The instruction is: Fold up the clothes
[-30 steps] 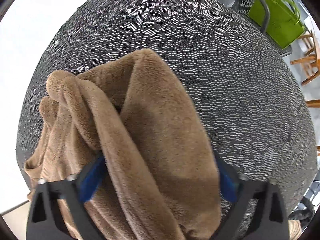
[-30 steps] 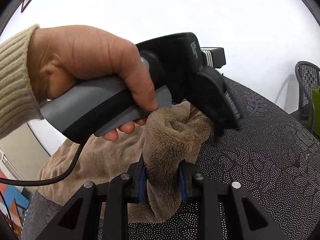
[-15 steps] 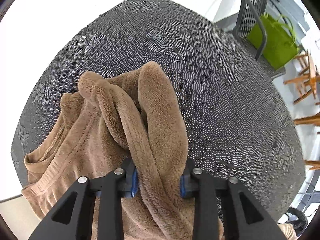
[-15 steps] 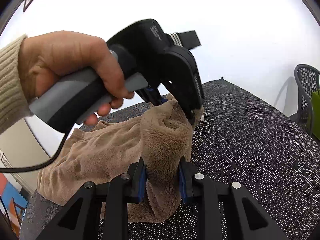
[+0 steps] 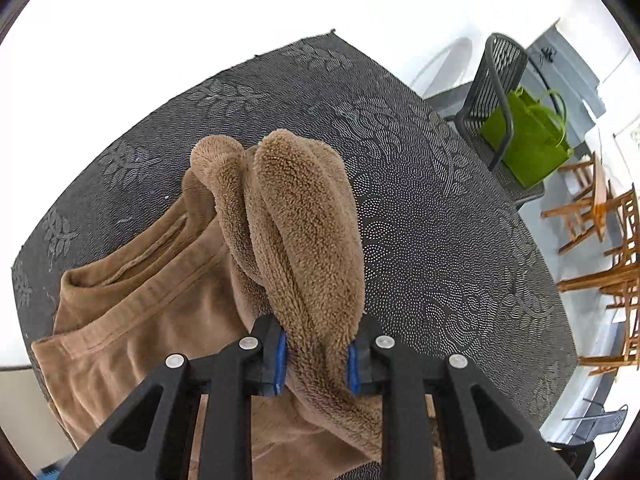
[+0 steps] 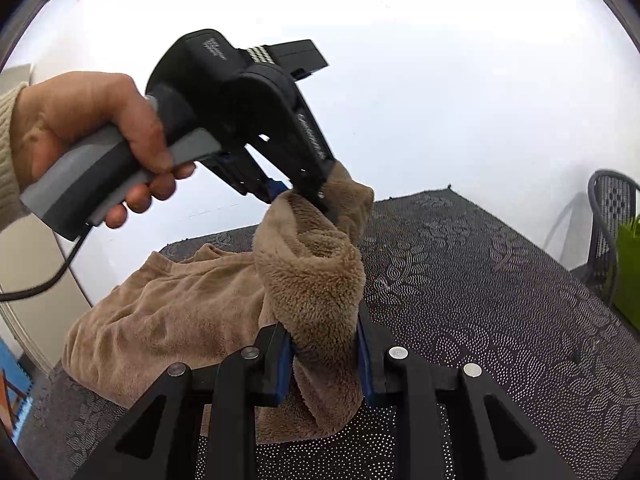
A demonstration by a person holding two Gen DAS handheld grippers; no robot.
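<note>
Closest in the left wrist view, the left gripper [image 5: 316, 356] is clamped on a thick bunched ridge of the brown fleece garment [image 5: 304, 240], its blue pads pressing the pile from both sides. In the right wrist view the right gripper [image 6: 324, 360] pinches another fold of the same garment, and the left gripper appears there just beyond it, held in the person's left hand [image 6: 86, 132] and biting the cloth at a point touching the raised hump. The two grips sit close together, likely so that one edge can be lifted as a single line and carried over for a fold. Past the grippers, the rest of the garment trails down onto the table [image 5: 440, 240], its ribbed hem or collar lying flat toward the table's left edge. The fold looks barely begun, since most of the cloth lies rumpled. Beyond the table's far right corner stands a chair [image 5: 496, 92] with a green bag [image 5: 528, 140].
</note>
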